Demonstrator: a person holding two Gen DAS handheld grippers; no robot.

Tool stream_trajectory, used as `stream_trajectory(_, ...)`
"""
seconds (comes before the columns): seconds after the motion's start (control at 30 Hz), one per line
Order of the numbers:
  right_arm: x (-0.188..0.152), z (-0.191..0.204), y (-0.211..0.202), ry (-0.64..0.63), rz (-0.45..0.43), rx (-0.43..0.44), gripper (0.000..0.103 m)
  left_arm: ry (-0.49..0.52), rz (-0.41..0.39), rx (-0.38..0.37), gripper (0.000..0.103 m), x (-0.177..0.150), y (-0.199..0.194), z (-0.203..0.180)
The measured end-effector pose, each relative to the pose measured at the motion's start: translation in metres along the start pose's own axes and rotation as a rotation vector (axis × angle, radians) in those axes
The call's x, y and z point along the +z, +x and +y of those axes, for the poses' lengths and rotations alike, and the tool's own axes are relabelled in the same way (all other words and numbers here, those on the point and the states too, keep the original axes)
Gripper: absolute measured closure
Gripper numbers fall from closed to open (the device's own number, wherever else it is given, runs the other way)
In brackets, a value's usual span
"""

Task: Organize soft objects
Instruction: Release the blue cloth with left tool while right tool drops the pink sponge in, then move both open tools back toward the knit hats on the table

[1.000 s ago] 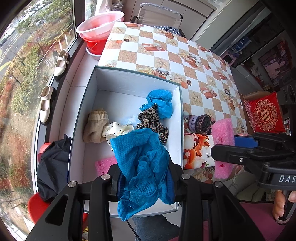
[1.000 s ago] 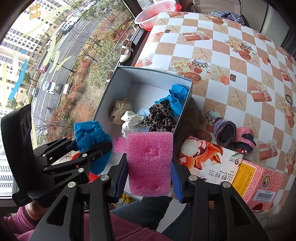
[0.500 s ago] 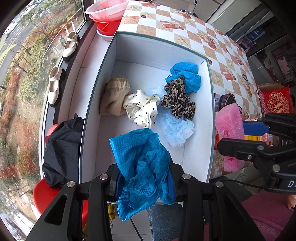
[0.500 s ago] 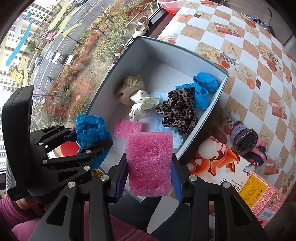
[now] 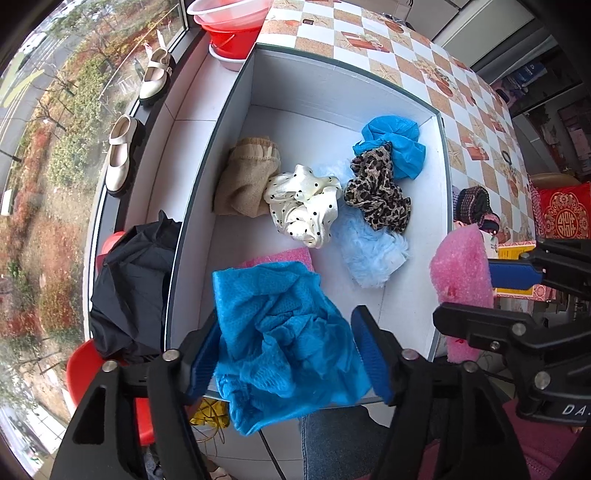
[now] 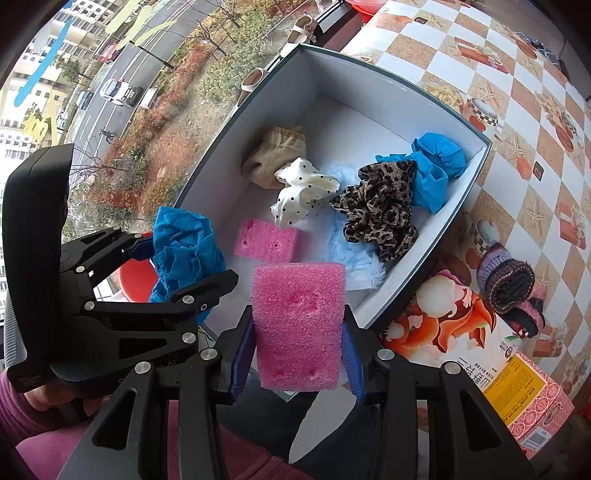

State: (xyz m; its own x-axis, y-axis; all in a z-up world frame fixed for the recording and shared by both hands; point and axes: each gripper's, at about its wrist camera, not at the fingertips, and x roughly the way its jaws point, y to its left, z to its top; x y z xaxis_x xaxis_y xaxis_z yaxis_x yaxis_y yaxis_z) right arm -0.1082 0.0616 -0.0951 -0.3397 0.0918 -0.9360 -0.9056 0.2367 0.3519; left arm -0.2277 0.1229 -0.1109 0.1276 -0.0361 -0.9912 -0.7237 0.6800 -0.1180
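Note:
A white box with a dark rim (image 5: 229, 122) holds a beige sock (image 5: 243, 181), a dotted cream scrunchie (image 5: 303, 206), a leopard scrunchie (image 5: 376, 192), a blue cloth (image 5: 395, 144), a pale blue fluffy piece (image 5: 369, 254) and a pink sponge (image 6: 266, 240). My left gripper (image 5: 288, 350) points down over the box's near end. Its jaws are opening, and a crumpled blue mesh cloth (image 5: 277, 325) hangs loose between them. My right gripper (image 6: 299, 350) is shut on a second pink sponge (image 6: 299, 321), above the box's near right corner.
A checked table (image 6: 524, 122) carries the box, a rolled knit piece (image 6: 506, 277) and printed cartons (image 6: 443, 332). Red and pink basins (image 5: 229, 22) stand beyond the box. Shoes (image 5: 118, 158) rest on the sill, and a black cloth (image 5: 133, 280) lies on a red stool (image 5: 85, 373).
Both grippers have come down closer over the box. The left jaws have spread apart and the blue mesh cloth has loosened between them. The right grip on the sponge is unchanged.

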Motion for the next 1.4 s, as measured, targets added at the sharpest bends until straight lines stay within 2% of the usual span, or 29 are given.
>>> stream_trajectory(0.07, 0.000, -0.001, 0.002, 0.003, 0.009, -0.002, 0.058, -0.011, 0.043, 0.009, 0.023, 0.003, 0.006, 0.001)
stream_trajectory(0.13, 0.000, -0.002, 0.002, 0.011, 0.013, -0.025, 0.032, -0.027, 0.100, 0.009, 0.023, 0.005, 0.017, 0.002)
stream_trajectory(0.17, 0.000, -0.004, 0.002, 0.016, 0.010, -0.041, 0.024, -0.038, 0.100, 0.011, 0.023, 0.005, 0.019, 0.003)
stream_trajectory(0.2, -0.001, -0.006, 0.001, 0.023, 0.004, -0.035, 0.010, -0.048, 0.094, 0.025, 0.022, 0.005, 0.019, 0.005)
stream_trajectory(0.23, -0.001, -0.008, -0.001, 0.030, -0.004, -0.051, 0.001, -0.059, 0.088, 0.039, 0.019, 0.005, 0.018, 0.006)
stream_trajectory(0.3, -0.003, -0.013, -0.010, 0.048, -0.030, -0.044, 0.001, -0.085, 0.075, 0.037, 0.010, 0.006, 0.014, 0.010)
stream_trajectory(0.37, -0.005, -0.021, -0.025, 0.075, -0.069, -0.046, 0.001, -0.104, 0.054, 0.009, 0.009, 0.010, 0.007, 0.011)
stream_trajectory(0.47, -0.006, -0.041, -0.055, 0.132, -0.121, -0.048, 0.001, -0.102, 0.040, -0.082, 0.009, 0.019, -0.005, 0.005)
stream_trajectory(0.63, -0.009, -0.101, -0.105, 0.214, -0.184, -0.191, 0.001, -0.029, 0.036, -0.174, 0.009, 0.036, -0.020, -0.030)
stream_trajectory(0.77, -0.019, -0.171, -0.119, 0.330, -0.147, -0.251, 0.001, 0.055, 0.042, -0.219, 0.009, 0.044, -0.030, -0.073)
stream_trajectory(0.93, -0.032, -0.246, -0.093, 0.428, -0.032, -0.204, 0.001, 0.133, 0.071, -0.185, 0.009, 0.050, -0.026, -0.125)
stream_trajectory(1.07, -0.032, -0.284, -0.057, 0.422, 0.080, -0.134, 0.001, 0.166, 0.109, -0.149, 0.009, 0.053, -0.015, -0.160)
stream_trajectory(1.23, -0.012, -0.304, -0.005, 0.320, 0.204, -0.053, 0.001, 0.177, 0.156, -0.065, 0.009, 0.067, 0.010, -0.193)
stream_trajectory(1.4, 0.003, -0.300, 0.045, 0.203, 0.301, -0.008, 0.001, 0.166, 0.193, -0.011, 0.009, 0.087, 0.041, -0.218)
